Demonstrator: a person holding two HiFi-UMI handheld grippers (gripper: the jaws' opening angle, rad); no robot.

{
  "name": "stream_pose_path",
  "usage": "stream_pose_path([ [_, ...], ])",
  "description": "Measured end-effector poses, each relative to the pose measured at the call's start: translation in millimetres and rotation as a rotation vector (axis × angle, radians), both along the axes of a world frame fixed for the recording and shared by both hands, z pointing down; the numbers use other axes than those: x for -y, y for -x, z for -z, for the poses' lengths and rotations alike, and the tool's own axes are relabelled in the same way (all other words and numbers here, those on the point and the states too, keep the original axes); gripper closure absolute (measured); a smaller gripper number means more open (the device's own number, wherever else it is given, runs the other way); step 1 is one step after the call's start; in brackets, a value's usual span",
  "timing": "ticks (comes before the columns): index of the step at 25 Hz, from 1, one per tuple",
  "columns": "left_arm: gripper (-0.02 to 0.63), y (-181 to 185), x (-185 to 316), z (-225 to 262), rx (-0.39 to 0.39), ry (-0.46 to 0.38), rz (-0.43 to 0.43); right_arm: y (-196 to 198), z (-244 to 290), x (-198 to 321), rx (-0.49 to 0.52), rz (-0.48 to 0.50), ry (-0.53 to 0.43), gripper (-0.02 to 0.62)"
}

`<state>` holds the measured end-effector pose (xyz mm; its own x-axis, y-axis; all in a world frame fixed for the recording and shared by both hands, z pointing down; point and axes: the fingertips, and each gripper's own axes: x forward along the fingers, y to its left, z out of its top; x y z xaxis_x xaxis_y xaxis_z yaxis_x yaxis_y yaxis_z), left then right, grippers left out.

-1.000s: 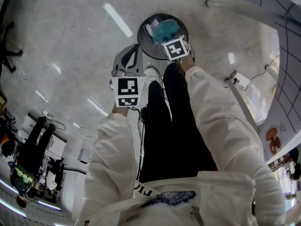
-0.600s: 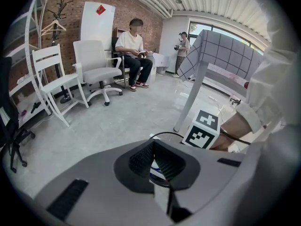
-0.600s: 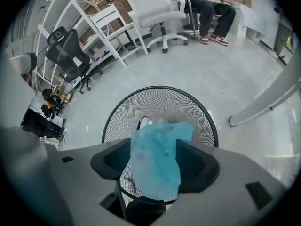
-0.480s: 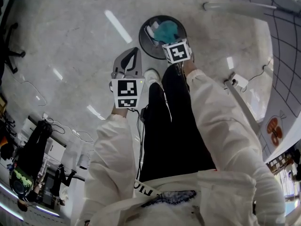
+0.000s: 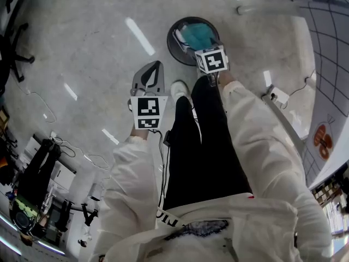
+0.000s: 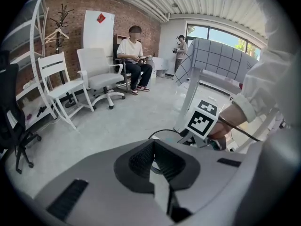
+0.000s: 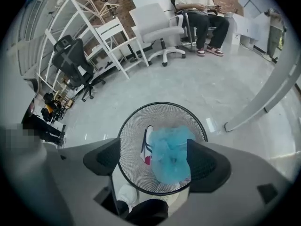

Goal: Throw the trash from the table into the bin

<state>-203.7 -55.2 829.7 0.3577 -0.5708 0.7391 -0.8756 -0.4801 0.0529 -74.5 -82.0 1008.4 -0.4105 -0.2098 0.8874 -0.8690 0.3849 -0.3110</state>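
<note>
Already, blue trash (image 7: 171, 154) inside mesh bin (image 7: 133, 138).

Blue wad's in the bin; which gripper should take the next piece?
Right, likely: the right gripper has its jaws opening, empty, above the wire bin; the left gripper is shut.

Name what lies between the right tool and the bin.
Bare air: the right gripper view shows the right tool, jaws opening and empty, above blue trash in the bin.

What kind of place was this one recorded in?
Likely an office or studio workspace: a brick wall, a white swivel chair on a polished grey floor, and a wire-mesh waste bin.
</note>
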Motion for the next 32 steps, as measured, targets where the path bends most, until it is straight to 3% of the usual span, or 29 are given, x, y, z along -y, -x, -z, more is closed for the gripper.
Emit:
stream_pose_path([
  [7, 0.6, 20, -18, 27, 0.001, -0.022, 0.033, -7, 44, -11, -0.037, 0.044, -0.048, 0.183],
  [24, 0.6, 56, -27, 209, -0.023, -0.204, 0.046, 10, 287, -29, 0.075, -0.033, -0.29, 0.193],
  [32, 0.6, 59, -41, 303, -0.042, -0.281, 0.05, 16, 422, -44, 0.125, -0.076, -0.442, 0.295],
])
